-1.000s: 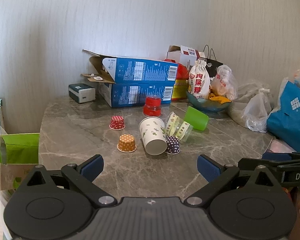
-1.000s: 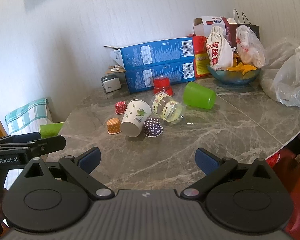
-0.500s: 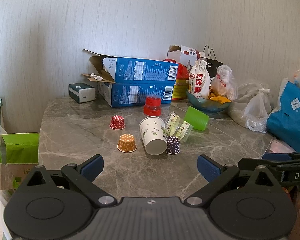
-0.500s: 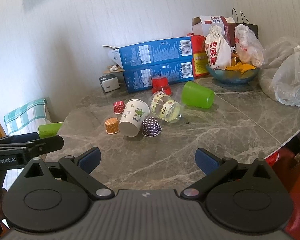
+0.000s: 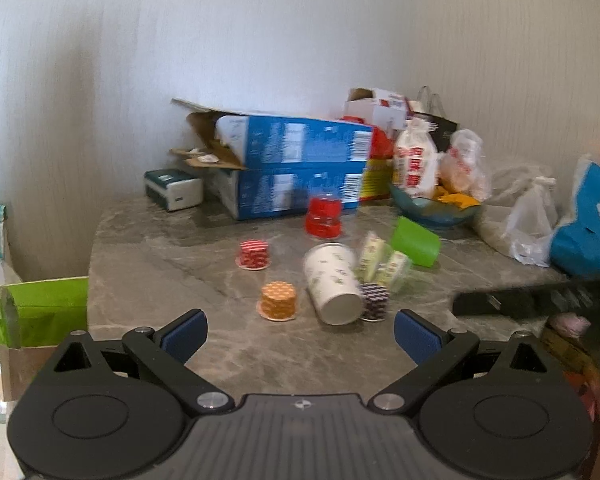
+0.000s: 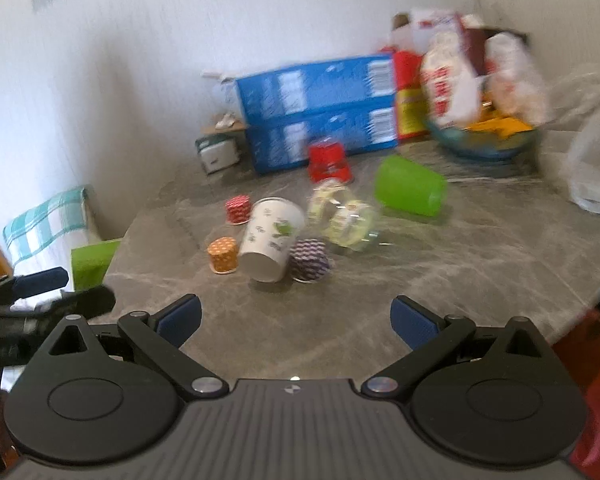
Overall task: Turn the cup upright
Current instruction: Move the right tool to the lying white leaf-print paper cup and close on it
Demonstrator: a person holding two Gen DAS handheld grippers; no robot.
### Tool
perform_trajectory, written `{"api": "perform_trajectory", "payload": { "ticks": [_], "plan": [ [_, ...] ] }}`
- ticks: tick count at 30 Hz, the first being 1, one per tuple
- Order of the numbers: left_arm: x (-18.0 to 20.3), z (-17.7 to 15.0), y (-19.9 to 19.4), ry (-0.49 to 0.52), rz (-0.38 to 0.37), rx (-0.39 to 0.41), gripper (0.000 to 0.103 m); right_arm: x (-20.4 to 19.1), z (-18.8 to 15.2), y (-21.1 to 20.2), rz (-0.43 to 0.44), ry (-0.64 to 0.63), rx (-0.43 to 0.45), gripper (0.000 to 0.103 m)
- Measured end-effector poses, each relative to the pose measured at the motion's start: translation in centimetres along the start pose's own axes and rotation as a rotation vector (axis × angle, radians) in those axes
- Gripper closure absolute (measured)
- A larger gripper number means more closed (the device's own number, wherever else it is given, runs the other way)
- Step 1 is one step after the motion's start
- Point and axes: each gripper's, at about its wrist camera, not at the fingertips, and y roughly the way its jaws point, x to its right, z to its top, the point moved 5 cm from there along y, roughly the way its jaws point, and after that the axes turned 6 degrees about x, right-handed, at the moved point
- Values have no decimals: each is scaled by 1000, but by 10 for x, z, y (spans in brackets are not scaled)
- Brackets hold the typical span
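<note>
A white paper cup (image 5: 332, 286) (image 6: 271, 239) lies on its side in the middle of the grey marble table, base toward me. A clear cup with yellow bands (image 5: 382, 265) (image 6: 342, 218) and a green plastic cup (image 5: 416, 241) (image 6: 410, 191) also lie on their sides behind it. A red cup (image 5: 324, 216) (image 6: 329, 163) stands upside down further back. My left gripper (image 5: 300, 334) and right gripper (image 6: 296, 322) are both open and empty, short of the cups. The right gripper shows in the left wrist view (image 5: 536, 300); the left gripper shows in the right wrist view (image 6: 48, 296).
Small red (image 5: 254, 254), orange (image 5: 278, 300) and purple (image 5: 374, 302) cupcake liners sit upside down around the paper cup. Blue boxes (image 5: 296, 168), a bowl with bags (image 5: 436, 204) and plastic bags (image 5: 532, 220) line the back and right. A green box (image 5: 40, 308) stands left of the table (image 5: 160, 264).
Both grippers have moved forward toward the cups, the right one more so; the views are blurred with motion. Both stay open. The cups have not moved.
</note>
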Motion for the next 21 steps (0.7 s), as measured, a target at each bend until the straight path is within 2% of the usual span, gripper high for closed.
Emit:
{"api": "perform_trajectory", "payload": {
  "ticks": [4,6,9,13,17,21],
  "plan": [
    [-20,2,8,-20,6,-19,2,-3,38,72,-10,29,-114,1],
    [-27,2,10,-13,10,-29,2,-1,50,99,-23,55,-143,1],
    [-41,2,12,-16,13,-44,2,-4,57,134,-35,62,-231,1],
    [-61,5,15,-64,-7,-45,2,-8,58,158,-56,70,-317,6],
    [-69,6,18,-83,-29,-42,2,-12,58,167,-43,121,-353,10],
    [-73,2,19,-104,-49,-51,2,-21,55,173,-58,119,-382,12]
  ]
}}
